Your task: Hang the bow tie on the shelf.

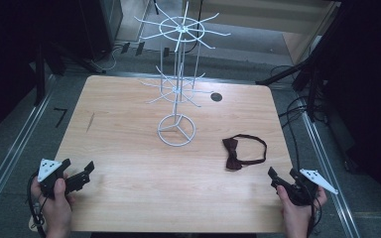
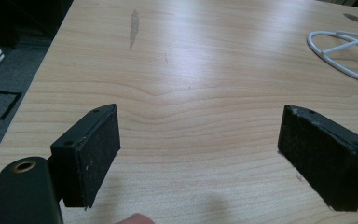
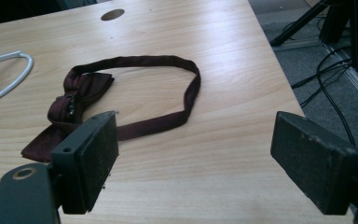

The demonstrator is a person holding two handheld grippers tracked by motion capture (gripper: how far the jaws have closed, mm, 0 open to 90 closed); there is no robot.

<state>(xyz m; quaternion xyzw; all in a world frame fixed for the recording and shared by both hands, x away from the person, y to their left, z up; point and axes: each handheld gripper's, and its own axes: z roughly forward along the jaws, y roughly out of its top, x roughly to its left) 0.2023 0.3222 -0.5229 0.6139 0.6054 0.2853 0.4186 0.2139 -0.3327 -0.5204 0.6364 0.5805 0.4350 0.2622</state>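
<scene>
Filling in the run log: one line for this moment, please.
left gripper: open, empty | right gripper: open, empty | bow tie: flat on table, right of wire display stand

My table (image 1: 129, 198) is pale wood, smooth with a soft sheen and visible grain. On it stands a rack (image 1: 177, 89) of thin white-coated wire, slightly glossy. Right of the rack lies a dark maroon cloth bow tie (image 3: 79, 100), matt. My jaws carry black, rough, matt pads (image 2: 98, 154).
</scene>
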